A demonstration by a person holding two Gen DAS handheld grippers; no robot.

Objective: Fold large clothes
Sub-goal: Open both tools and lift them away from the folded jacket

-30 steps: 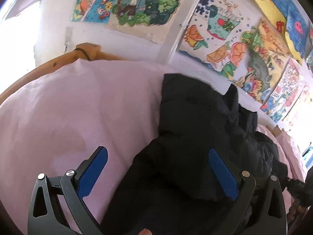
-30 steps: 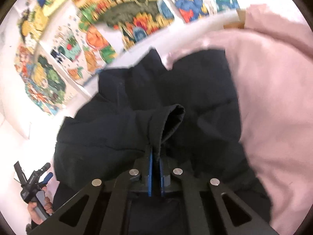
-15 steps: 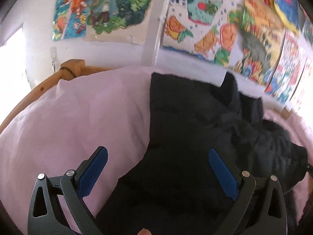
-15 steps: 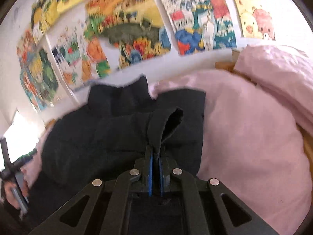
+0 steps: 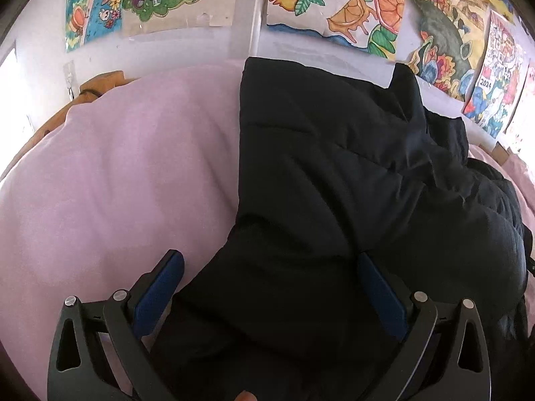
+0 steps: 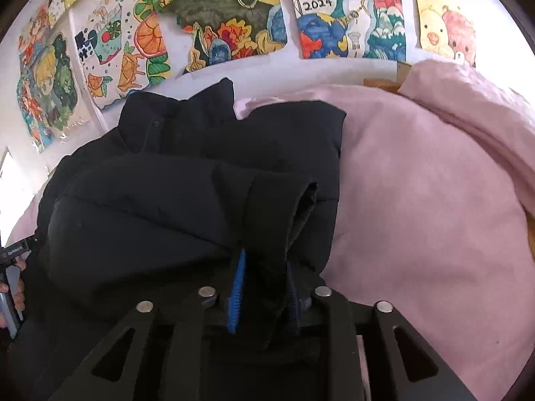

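Black jacket (image 6: 187,200), right gripper (image 6: 264,287) pinching cuff, left gripper (image 5: 271,287) spread wide

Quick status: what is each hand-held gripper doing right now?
Left hand-held gripper: open, holding nothing, over the black jacket.
Right hand-held gripper: closed on the jacket's sleeve cuff.

— How many garments do you have here?
— You have one black jacket (image 5: 351,180) on one bed (image 5: 127,173).
— And tools?
— You hold two: the left hand-held gripper (image 5: 271,287) and the right hand-held gripper (image 6: 264,290).
— Drawings on the wall?
— The right view shows you six.
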